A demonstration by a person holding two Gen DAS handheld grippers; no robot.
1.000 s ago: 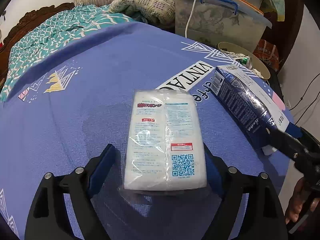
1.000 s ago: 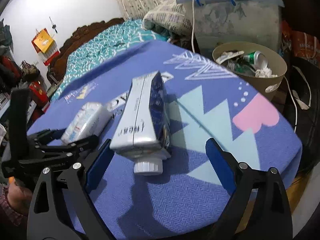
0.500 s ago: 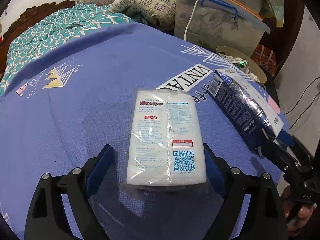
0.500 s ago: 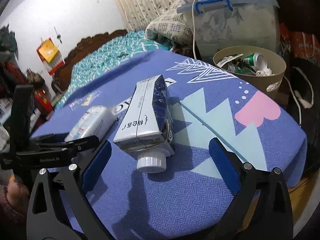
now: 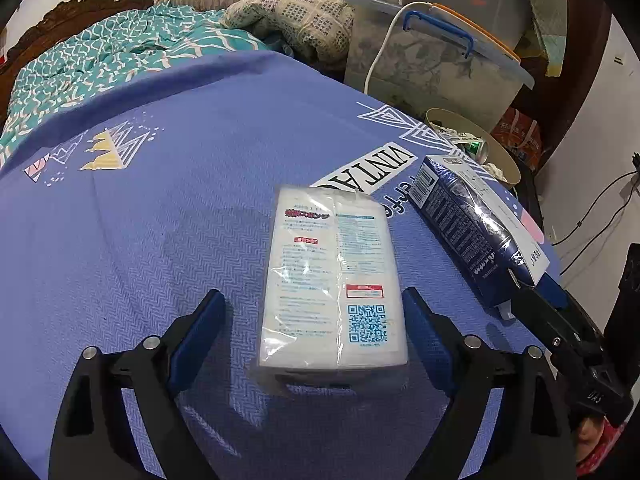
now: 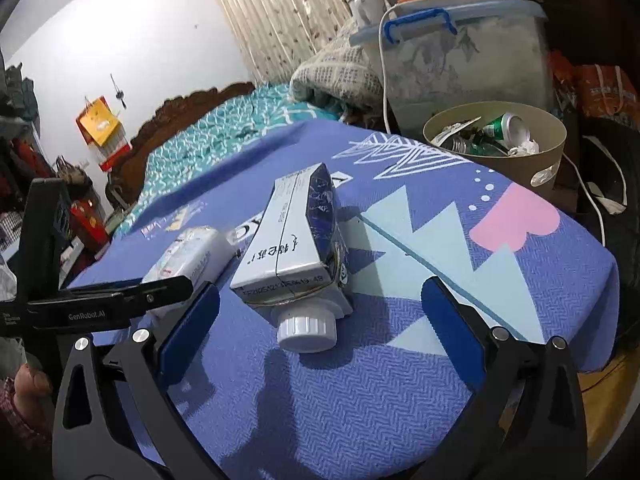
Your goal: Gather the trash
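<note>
A white plastic-wrapped pack lies flat on the blue cloth-covered table. My left gripper is open, its fingers on either side of the pack's near end, not closed on it. A blue and white drink carton with a white cap lies on its side to the right of the pack; it also shows in the left wrist view. My right gripper is open, its fingers straddling the carton's cap end without touching it. The pack also shows in the right wrist view.
A tan waste bin holding a green can and crumpled trash stands past the table's far right edge. A large clear storage tub with a blue handle sits behind it. A bed with a teal cover lies beyond the table.
Both grippers have drawn back slightly from their objects and stayed open. The pack and the carton have not moved.
</note>
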